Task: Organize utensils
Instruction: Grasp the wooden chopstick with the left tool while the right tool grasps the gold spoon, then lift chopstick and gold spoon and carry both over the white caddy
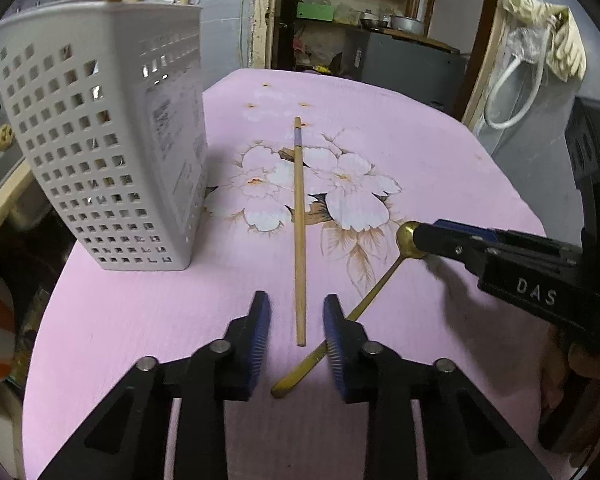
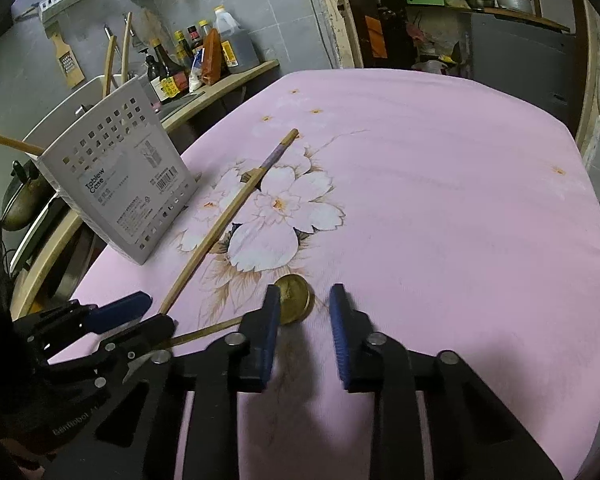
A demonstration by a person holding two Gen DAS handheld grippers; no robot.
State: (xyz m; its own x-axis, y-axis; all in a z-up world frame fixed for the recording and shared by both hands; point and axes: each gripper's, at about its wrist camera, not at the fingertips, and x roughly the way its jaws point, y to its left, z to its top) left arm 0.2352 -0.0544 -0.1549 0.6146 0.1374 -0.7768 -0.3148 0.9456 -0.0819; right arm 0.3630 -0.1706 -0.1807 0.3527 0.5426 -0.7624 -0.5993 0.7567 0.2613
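While the left gripper [image 1: 296, 330] stands with its jaws partly apart on either side of the near end of the chopstick [image 1: 299, 232], neither pad visibly touching the wood, the job for it is to finish the squeeze squarely and low on the stick, so that the thin piece does not roll out sideways. Its right-hand pad also sits over the handle of the gold spoon [image 1: 356, 308], which crosses just beside the chopstick's near tip (a careless pinch could catch both).

To the right, the right gripper [image 2: 305, 320] is likewise part open, its jaws about the spoon's round bowl with the left pad against it and the right pad clear. A flat bowl lying on cloth offers little to hold, so I judge the grip would do better lower, or shifted toward the neck.

Both pieces lie on the pink flowered cloth [image 1: 420, 128]. Far left stands the white holed holder [image 1: 100, 152], upright, with several pale wooden sticks already rising from its top.
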